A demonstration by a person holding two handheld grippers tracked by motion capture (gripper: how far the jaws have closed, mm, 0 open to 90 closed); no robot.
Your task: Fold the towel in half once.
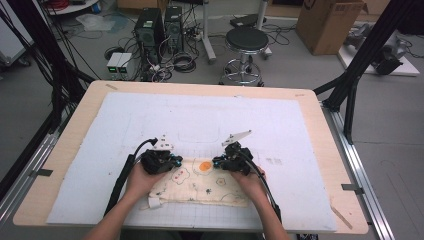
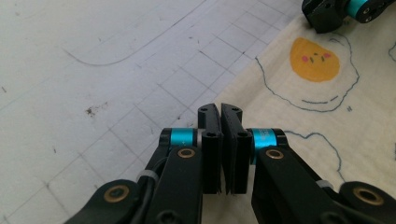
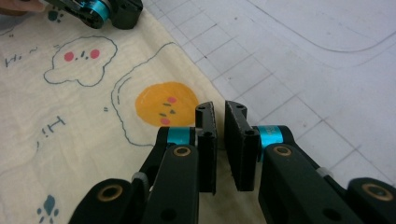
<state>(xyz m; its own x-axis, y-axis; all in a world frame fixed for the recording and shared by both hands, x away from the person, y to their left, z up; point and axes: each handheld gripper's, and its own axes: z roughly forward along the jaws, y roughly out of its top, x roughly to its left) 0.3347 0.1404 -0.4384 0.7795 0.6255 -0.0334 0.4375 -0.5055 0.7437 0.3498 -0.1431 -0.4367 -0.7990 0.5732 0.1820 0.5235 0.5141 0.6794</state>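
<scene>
Two tools at the far edge of the cloth [image 1: 200,182]: left tool [image 2: 220,112] clamped on it, right tool [image 3: 217,109] slightly open, empty. Thin, limp fabric; grip edge corners.

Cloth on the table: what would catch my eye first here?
The cream cloth with its fried-egg drawing, orange yolk with a tiny face, lies at the near edge of the white mat. A person's two hands set black grippers at the cloth's far edge: the left gripper at its left corner with jaws nearly together, the right gripper beside the yolk, jaws slightly apart.
</scene>
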